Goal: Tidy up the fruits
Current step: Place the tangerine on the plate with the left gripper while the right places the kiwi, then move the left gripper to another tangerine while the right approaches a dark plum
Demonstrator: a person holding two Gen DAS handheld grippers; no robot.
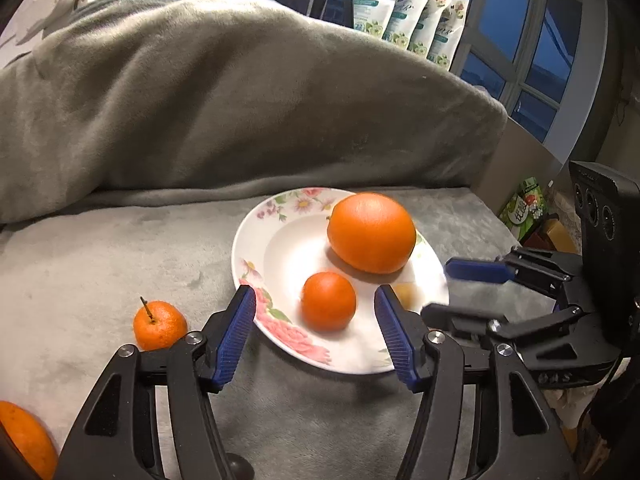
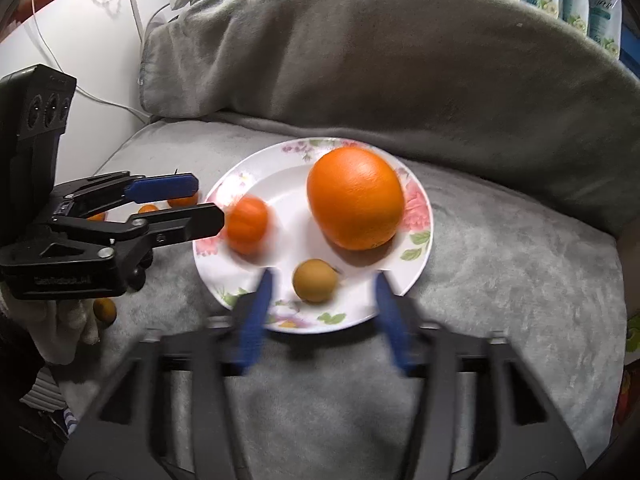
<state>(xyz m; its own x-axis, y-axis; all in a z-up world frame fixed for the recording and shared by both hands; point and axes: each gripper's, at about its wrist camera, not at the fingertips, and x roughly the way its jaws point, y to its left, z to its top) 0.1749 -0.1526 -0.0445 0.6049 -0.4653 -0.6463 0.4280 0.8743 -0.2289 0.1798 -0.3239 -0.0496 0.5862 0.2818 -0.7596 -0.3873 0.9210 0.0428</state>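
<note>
A white floral plate [image 1: 256, 248] [image 2: 416, 240] lies on the grey blanket. On it sit a big orange [image 1: 371, 233] [image 2: 354, 197], a small mandarin [image 1: 328, 301] [image 2: 247, 224] and a small brownish fruit [image 2: 315, 280] [image 1: 404, 294]. My left gripper [image 1: 314, 302] [image 2: 206, 202] is open, its jaws either side of the mandarin without touching it. My right gripper [image 2: 324, 284] [image 1: 440, 286] is open, blurred, its jaws either side of the brownish fruit. A stemmed mandarin [image 1: 159, 325] [image 2: 183, 200] lies left of the plate.
Another orange [image 1: 24, 440] lies at the near left. Small orange fruits [image 2: 105, 310] lie under the left gripper. A grey cushion back [image 1: 240, 100] rises behind the plate. Floral pouches [image 1: 416, 12] stand by the window. A white wall with cables [image 2: 80, 60] is on the left.
</note>
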